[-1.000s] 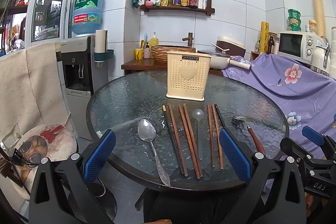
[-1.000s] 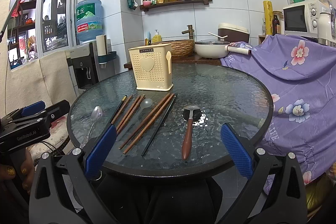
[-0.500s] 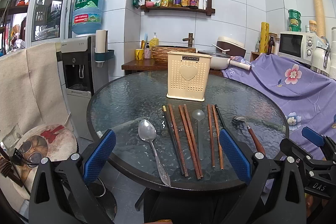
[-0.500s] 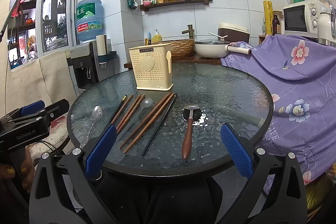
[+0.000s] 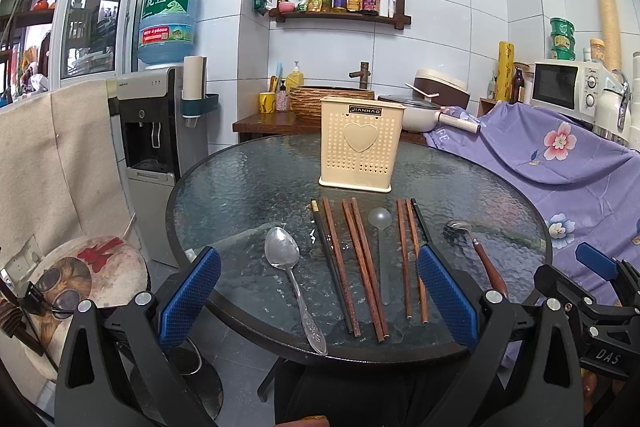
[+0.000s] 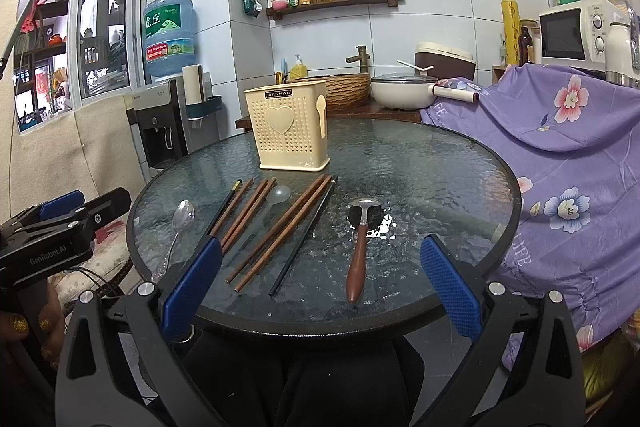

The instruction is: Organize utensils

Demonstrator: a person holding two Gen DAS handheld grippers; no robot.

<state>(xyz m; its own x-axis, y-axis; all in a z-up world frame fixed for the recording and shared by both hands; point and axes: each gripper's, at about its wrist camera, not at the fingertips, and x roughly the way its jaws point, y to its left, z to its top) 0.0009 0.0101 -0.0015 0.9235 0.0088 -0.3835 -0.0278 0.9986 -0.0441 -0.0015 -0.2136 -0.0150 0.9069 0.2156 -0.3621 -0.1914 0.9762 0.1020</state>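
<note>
Utensils lie in a loose row across the near half of the round glass table [image 5: 240, 187], none of them lifted. In the left wrist view, running from nine o'clock toward three: a metal spoon [image 5: 289, 269], a black chopstick [image 5: 330, 263] beside a brown one, a pair of brown chopsticks [image 5: 362, 267], a clear plastic spoon [image 5: 382, 247], another brown pair [image 5: 410, 259] with a second black chopstick alongside, and a wooden-handled spoon [image 5: 482, 257] well apart at the three o'clock end. Behind them, at twelve o'clock, stands the cream holder [image 5: 360, 143] with a heart on its face, upright; nothing shows above its rim, though its inside is hidden from here.

Judged from that, sorting has not begun: every piece is left to go into the holder, likely chopsticks and spoons in separate sections.

Left tongs [image 5: 316, 295] hover spread wide and empty over the near table edge, framing the metal spoon and chopsticks. Right tongs [image 6: 320, 283] are likewise spread wide and holding nothing, with the wooden-handled spoon [image 6: 360, 247] lying between their blue pads.

Around the table sit a water dispenser [image 5: 154, 131], a purple flowered cloth [image 5: 560, 155] and a microwave [image 5: 560, 89].
</note>
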